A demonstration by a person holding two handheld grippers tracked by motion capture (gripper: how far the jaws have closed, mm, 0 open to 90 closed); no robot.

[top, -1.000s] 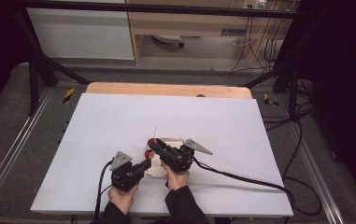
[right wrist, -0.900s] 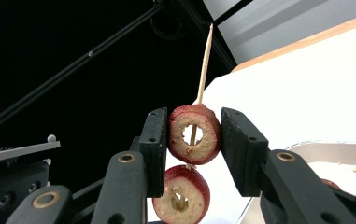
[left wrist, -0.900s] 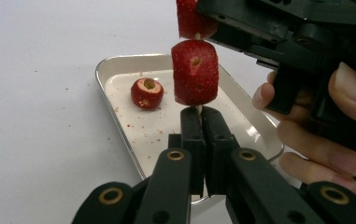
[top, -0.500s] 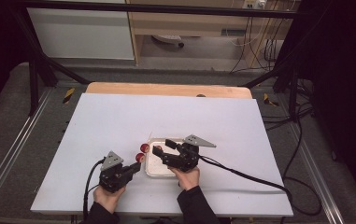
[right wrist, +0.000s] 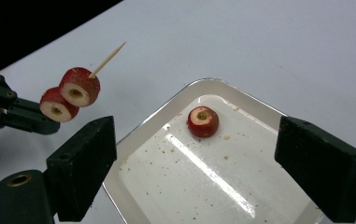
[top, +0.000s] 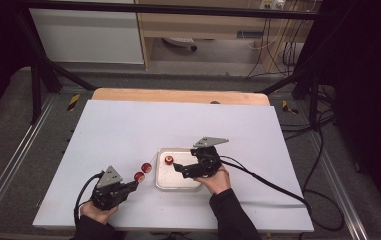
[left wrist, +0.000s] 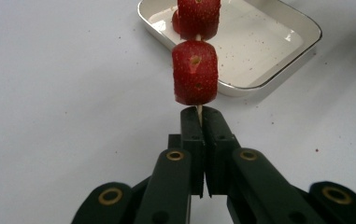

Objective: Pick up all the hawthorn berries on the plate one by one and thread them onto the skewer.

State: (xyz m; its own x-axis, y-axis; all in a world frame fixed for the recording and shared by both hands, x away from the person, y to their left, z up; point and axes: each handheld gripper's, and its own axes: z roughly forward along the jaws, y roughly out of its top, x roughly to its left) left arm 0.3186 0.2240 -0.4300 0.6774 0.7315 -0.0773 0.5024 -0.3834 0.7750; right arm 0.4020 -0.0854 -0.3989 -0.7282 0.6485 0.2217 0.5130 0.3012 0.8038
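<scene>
A thin wooden skewer carries two red strawberry pieces. My left gripper is shut on the skewer's lower end, at the table's front left, left of the tray. The skewer points up and toward the tray. One more strawberry piece lies in the far left corner of the white tray. My right gripper hovers over the tray, jaws wide open with nothing between them, close to that loose piece.
The tray sits on a white table with a wooden strip along its far edge. Cables trail from the right gripper across the table's right side. Small crumbs dot the tray's bottom.
My left gripper moved left and toward the front, drawing the skewer with its strawberry pieces away from the tray. My right gripper shifted right and stands open over the tray.
</scene>
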